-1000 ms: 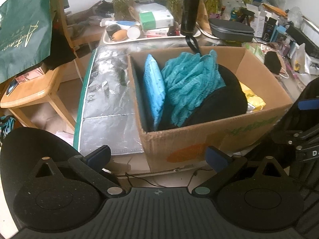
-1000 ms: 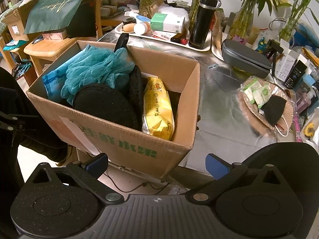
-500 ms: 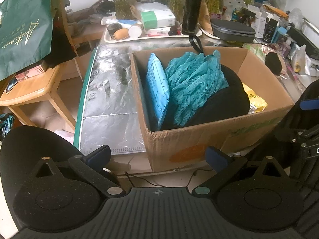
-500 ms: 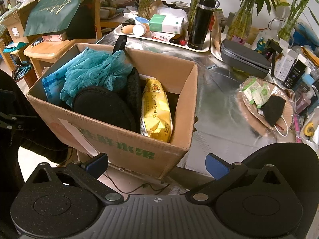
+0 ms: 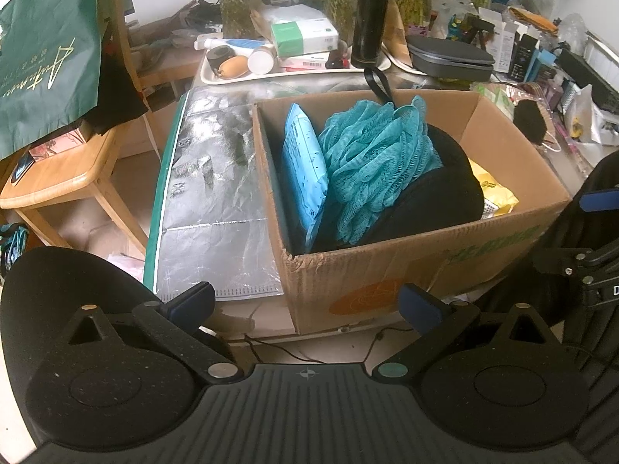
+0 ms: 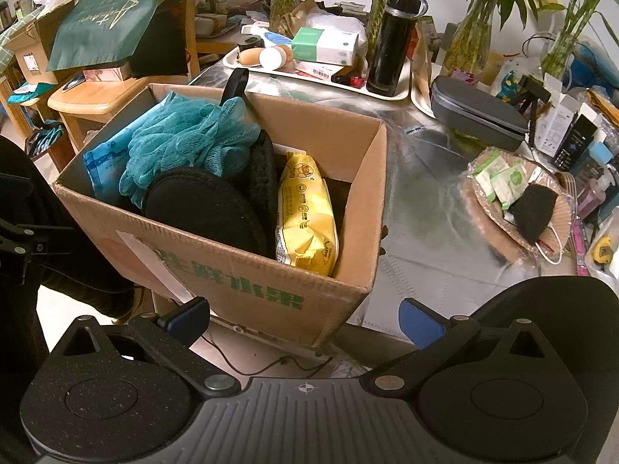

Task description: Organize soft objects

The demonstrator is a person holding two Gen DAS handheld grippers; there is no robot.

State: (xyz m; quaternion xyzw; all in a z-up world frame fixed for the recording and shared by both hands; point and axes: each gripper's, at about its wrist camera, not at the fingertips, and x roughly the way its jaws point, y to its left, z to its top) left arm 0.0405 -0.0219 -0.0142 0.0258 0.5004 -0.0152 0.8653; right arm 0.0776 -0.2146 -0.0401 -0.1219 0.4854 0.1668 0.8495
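A cardboard box [image 5: 390,274] [image 6: 240,270] stands at the table's near edge. In it are a teal mesh bath sponge [image 5: 371,162] [image 6: 182,143], a blue soft pack [image 5: 303,170] [image 6: 102,160], black soft pads [image 5: 433,197] [image 6: 209,208] and a yellow pack [image 5: 493,193] [image 6: 305,216]. My left gripper [image 5: 305,303] is open and empty, in front of the box's near left corner. My right gripper [image 6: 305,319] is open and empty, in front of the box's near right corner. Neither touches the box.
A silver mat [image 5: 209,193] covers the table left of the box. A white tray [image 5: 294,71] with a black bottle [image 6: 394,38] stands behind. A woven plate with a black mask [image 6: 534,212] lies right. A wooden stool [image 5: 58,178] stands left.
Both grippers have drifted slightly; the box sits a little further right in the left view and a little left in the right view. Nothing was picked up or let go.
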